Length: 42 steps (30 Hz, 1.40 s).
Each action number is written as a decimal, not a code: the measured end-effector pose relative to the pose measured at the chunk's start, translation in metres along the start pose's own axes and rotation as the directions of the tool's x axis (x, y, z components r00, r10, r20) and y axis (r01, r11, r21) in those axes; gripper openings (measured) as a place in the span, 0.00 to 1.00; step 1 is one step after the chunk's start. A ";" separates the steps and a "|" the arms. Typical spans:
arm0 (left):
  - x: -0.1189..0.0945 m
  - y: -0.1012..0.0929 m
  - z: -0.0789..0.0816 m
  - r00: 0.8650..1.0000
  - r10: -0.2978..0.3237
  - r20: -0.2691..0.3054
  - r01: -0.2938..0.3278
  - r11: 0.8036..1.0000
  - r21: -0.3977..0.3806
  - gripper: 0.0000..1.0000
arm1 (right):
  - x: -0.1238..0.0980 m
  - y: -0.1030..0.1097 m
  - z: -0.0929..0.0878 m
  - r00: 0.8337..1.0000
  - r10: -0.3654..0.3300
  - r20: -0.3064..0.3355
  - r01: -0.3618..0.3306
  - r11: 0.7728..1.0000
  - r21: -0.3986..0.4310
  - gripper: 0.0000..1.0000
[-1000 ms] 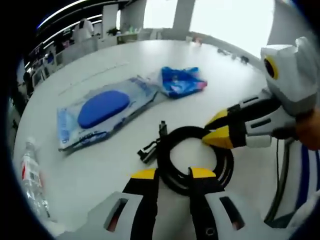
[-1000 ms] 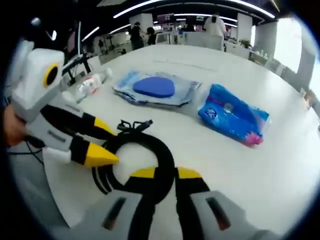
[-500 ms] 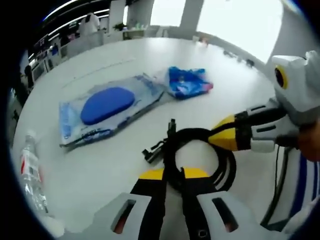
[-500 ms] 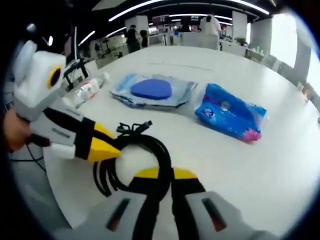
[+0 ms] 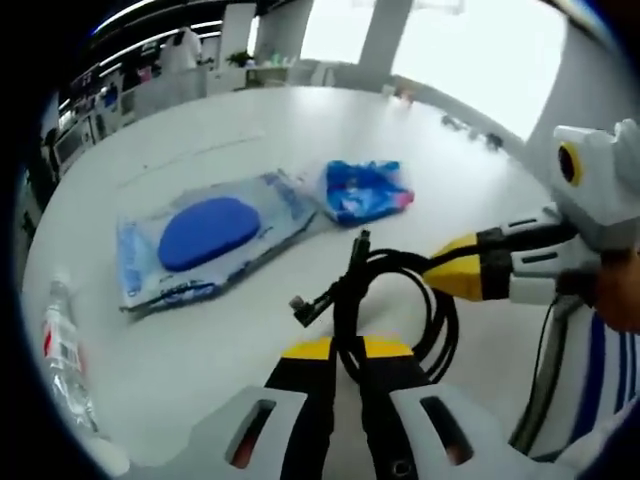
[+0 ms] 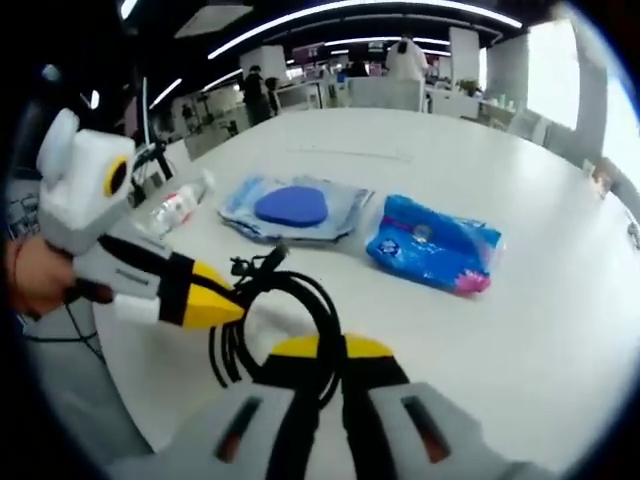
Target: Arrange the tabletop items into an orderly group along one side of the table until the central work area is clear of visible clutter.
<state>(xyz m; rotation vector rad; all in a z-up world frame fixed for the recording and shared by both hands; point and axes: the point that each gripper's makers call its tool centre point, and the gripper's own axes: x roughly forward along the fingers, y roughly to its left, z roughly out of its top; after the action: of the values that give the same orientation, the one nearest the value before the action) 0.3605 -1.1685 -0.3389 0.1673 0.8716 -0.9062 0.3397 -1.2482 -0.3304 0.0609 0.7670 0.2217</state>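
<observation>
**Both grippers on the cable coil**

Left gripper view: my left gripper [image 5: 345,350] has its jaws drawn together on the black cable coil [image 5: 400,310], pinching the near side of the loop at about 6 o'clock. The coil looks raised off the white surface [image 5: 250,130], though I cannot be sure it is clear of it, and its plug ends stick out toward 10 o'clock. My right gripper [image 5: 450,275] comes in from 3 o'clock and has the far side of the loop, its yellow tips together on the strands. Beyond, at 10 o'clock, lies the clear pouch with the blue pad [image 5: 205,235]; the blue tissue pack [image 5: 365,188] is just beside it at 12 o'clock. A water bottle [image 5: 62,350] lies at 8 o'clock, near the edge.

Right gripper view: my right gripper [image 6: 325,352] is closed on the cable coil [image 6: 290,300] at 6 o'clock, with my left gripper [image 6: 215,305] clamped on it from 9 o'clock. The pouch [image 6: 290,207], tissue pack [image 6: 430,245] and bottle [image 6: 180,205] lie ahead.

To do this well, I judge I should carry the coil level with both grips firm, so the loops stay together, and set it down beside the pouch in line with the rest.
</observation>
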 end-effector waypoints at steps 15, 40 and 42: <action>0.018 -0.031 0.038 0.998 -0.057 0.014 0.056 0.997 0.057 0.03 | -0.025 -0.039 0.013 0.999 -0.045 0.017 0.044 0.998 0.051 0.03; 0.069 -0.046 0.046 0.992 -0.093 -0.091 0.099 0.993 0.068 0.02 | -0.012 -0.085 -0.003 0.996 -0.052 -0.066 0.058 0.994 0.095 0.02; 0.072 -0.045 0.045 0.990 -0.095 -0.099 0.102 0.993 0.060 0.02 | -0.009 -0.087 -0.005 0.996 -0.054 -0.067 0.060 0.994 0.097 0.02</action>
<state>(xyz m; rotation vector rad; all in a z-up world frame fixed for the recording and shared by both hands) 0.3761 -1.2625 -0.3511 0.2270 0.9468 -1.0261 0.3459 -1.3352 -0.3396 0.1255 0.8425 0.1320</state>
